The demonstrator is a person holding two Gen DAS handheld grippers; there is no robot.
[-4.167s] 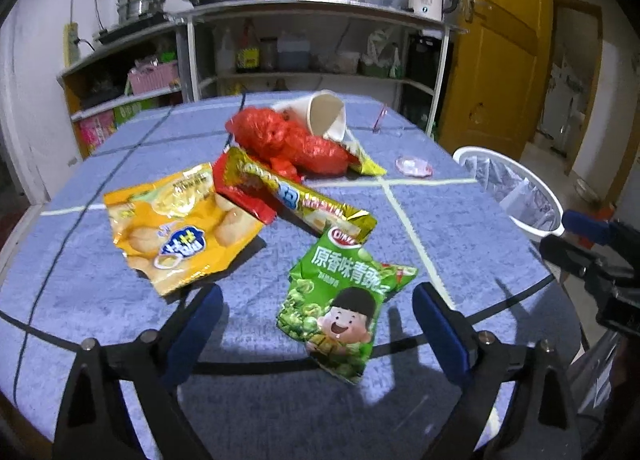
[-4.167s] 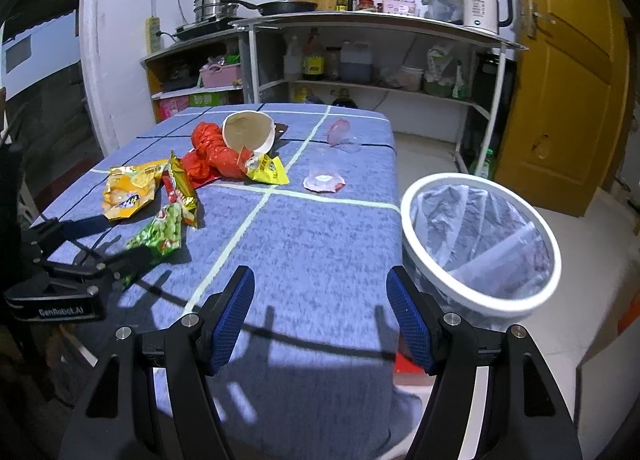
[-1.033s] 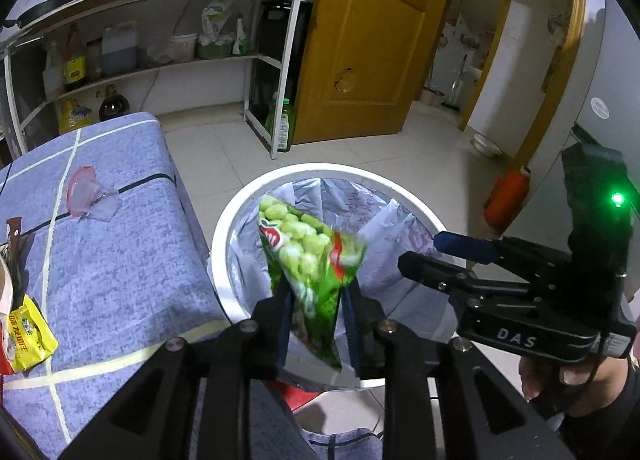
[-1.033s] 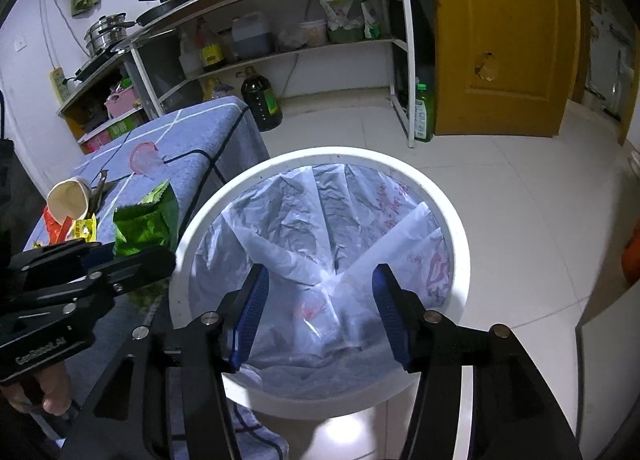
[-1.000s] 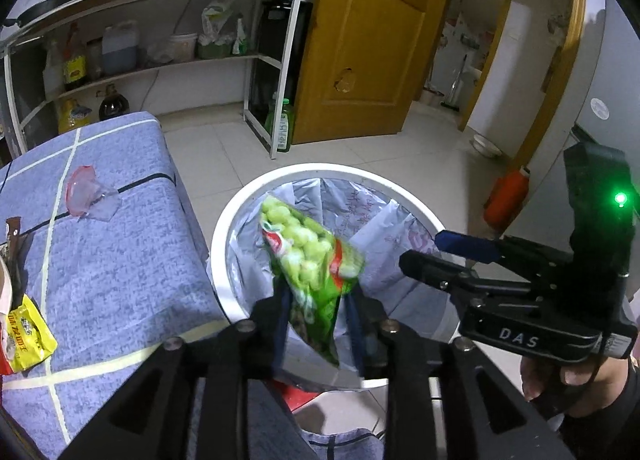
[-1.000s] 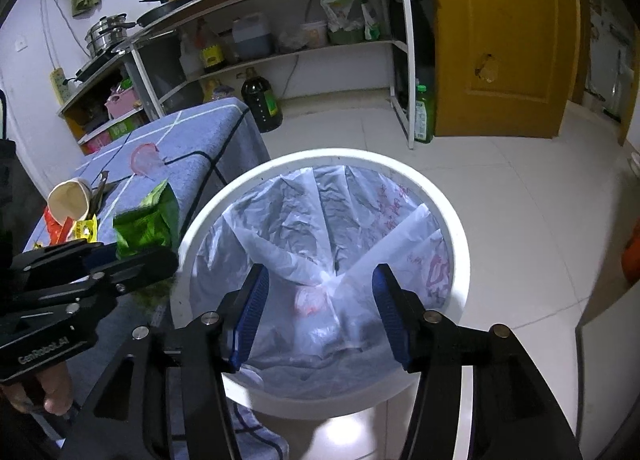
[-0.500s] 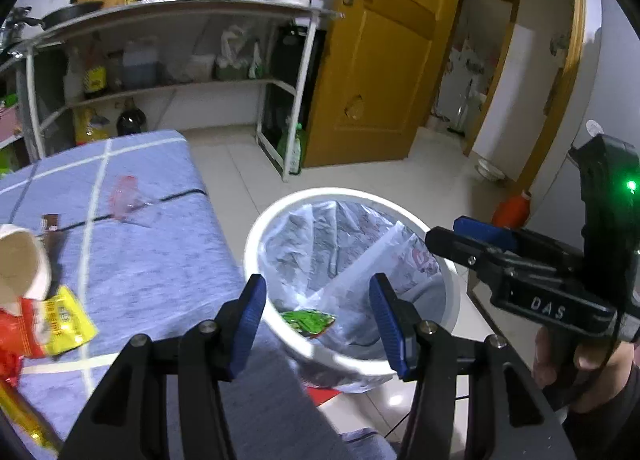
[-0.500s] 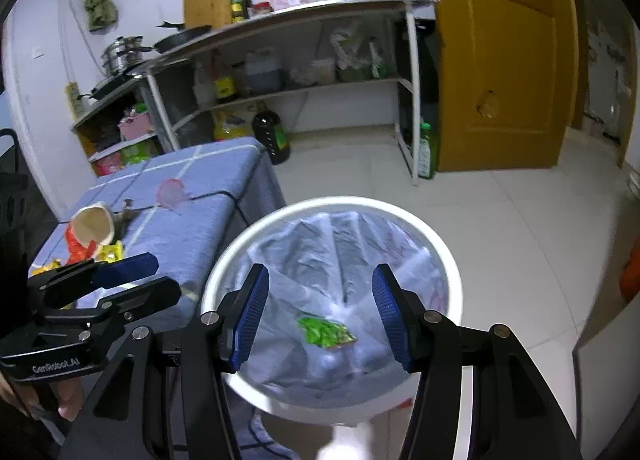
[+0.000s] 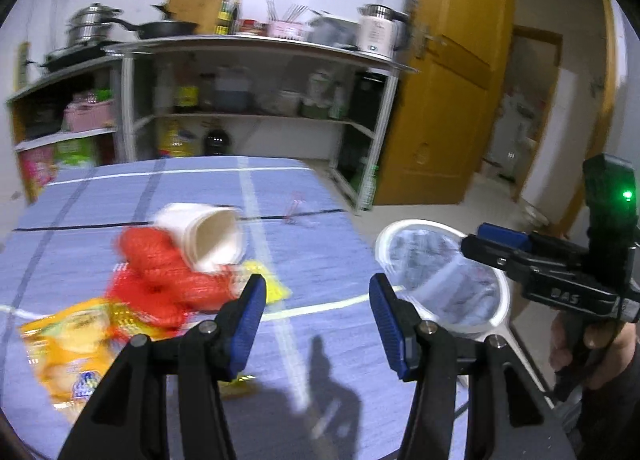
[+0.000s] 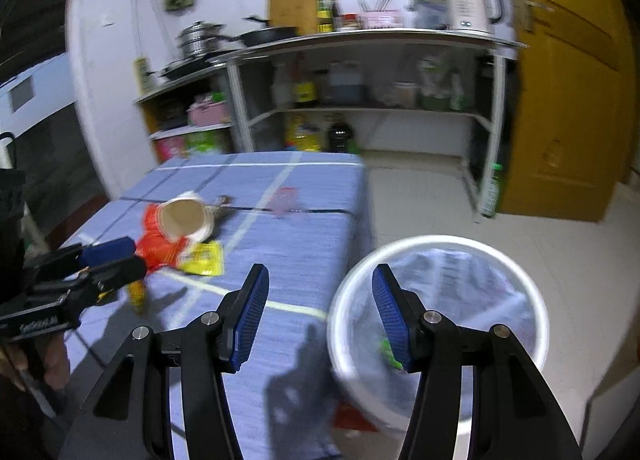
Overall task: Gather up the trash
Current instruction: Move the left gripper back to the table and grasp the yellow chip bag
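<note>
The right tongs (image 9: 496,242) carry the letters "DAS" on their black body under a lit green lamp; the lettering on the left tongs (image 10: 108,256), seen from the right wrist, is too blurred to read. Both stand wide open with nothing between the blue pads (image 9: 250,316).

The landmark is the white bin (image 10: 436,244) with its clear liner, standing on the pale tiled floor just off the worktop (image 10: 304,256) edge. Inside it, low on the near wall, lies a green snack packet (image 10: 388,352), partly hidden by a pad. On the blue checked cloth to the left of the bin lies the trash heap: a tipped paper cup (image 9: 212,236) against a red net bag (image 9: 160,276), a small yellow sachet (image 10: 204,258) nearer the bin, and an orange snack bag (image 9: 68,344) farthest from it, its print smeared. A pink scrap (image 10: 284,196) lies behind the heap.

Beyond are steel shelves (image 9: 256,48) with pans, bottles and a kettle (image 10: 468,0), and a yellow door (image 9: 448,72)
</note>
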